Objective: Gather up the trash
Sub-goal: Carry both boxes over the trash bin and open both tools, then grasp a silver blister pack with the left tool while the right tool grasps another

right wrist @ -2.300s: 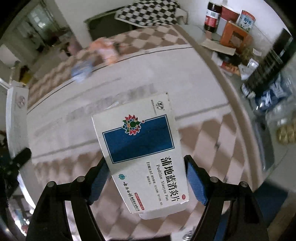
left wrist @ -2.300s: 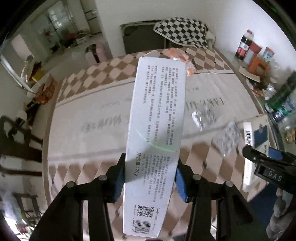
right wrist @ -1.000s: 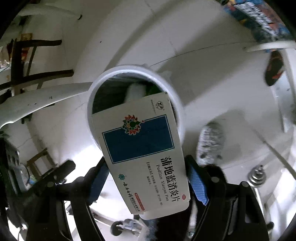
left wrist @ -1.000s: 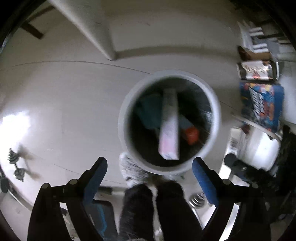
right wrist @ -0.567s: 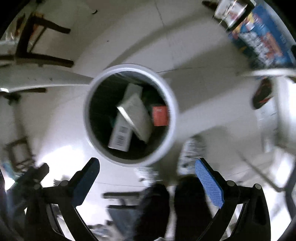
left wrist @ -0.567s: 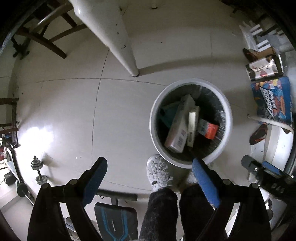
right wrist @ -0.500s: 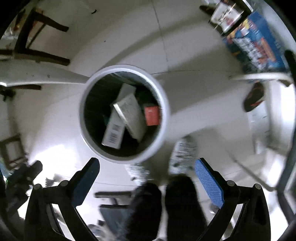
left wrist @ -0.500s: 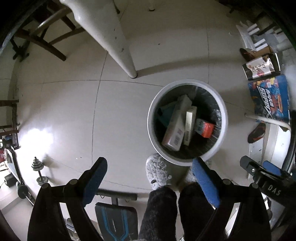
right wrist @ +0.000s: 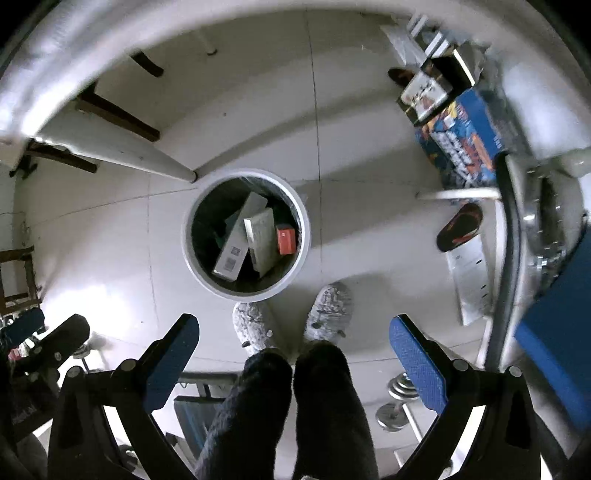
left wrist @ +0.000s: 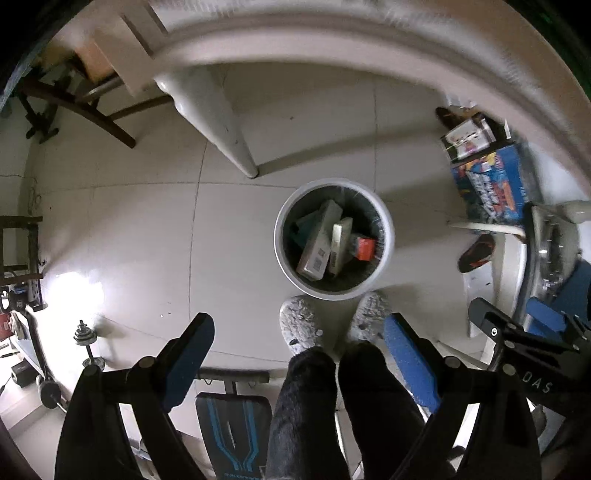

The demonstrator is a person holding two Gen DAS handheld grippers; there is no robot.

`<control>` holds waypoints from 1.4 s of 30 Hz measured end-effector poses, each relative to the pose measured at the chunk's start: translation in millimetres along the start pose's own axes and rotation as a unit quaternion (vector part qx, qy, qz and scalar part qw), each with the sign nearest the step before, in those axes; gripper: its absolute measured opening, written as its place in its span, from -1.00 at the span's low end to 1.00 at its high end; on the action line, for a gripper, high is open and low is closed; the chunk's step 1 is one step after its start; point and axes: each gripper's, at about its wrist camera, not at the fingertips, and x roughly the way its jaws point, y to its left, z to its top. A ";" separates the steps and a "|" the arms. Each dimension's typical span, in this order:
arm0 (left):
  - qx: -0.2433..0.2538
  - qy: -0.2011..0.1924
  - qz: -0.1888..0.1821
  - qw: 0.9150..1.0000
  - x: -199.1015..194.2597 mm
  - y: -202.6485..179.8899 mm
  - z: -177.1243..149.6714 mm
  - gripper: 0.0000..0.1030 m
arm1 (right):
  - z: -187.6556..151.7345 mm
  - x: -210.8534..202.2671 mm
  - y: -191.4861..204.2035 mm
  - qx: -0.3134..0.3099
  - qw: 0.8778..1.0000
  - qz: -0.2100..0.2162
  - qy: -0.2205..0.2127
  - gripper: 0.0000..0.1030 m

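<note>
Two tools, both empty. Left tool (left wrist: 295, 325): jaws spread wide, nothing between the pads. Right tool (right wrist: 293, 323): jaws just been opening, now at full spread, likewise nothing between them. Both aimed straight down at the floor, high above the trash bin (left wrist: 334, 295) (right wrist: 243, 293), set ahead of the fingertips and far below them, just beyond a pair of grey slippers (left wrist: 301, 326).

Inside the bin, on a dark liner: long white box (left wrist: 317, 243) (right wrist: 238, 243) with a barcode, leaning lengthwise; flatter pale box (left wrist: 340, 243) (right wrist: 262, 240) lying against its right side; small red box (left wrist: 365, 248) (right wrist: 286, 236) by the right wall; something teal (left wrist: 303, 227) under the left end, too hidden to name.

Step in hand, by judgement: drop finished, trash in the bin, both tools free. Next move likely calls for turning back to the counter (left wrist: 332, 33) curving across the top of view, finding any litter left on it, and closing on one piece per tool. Impossible to tell from here whether any remains.
</note>
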 end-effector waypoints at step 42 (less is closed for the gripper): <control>0.032 -0.056 0.092 0.994 -126.3 -230.0 326.2 0.83 | 380.3 -215.7 -319.9 0.379 0.921 0.083 -0.043 0.94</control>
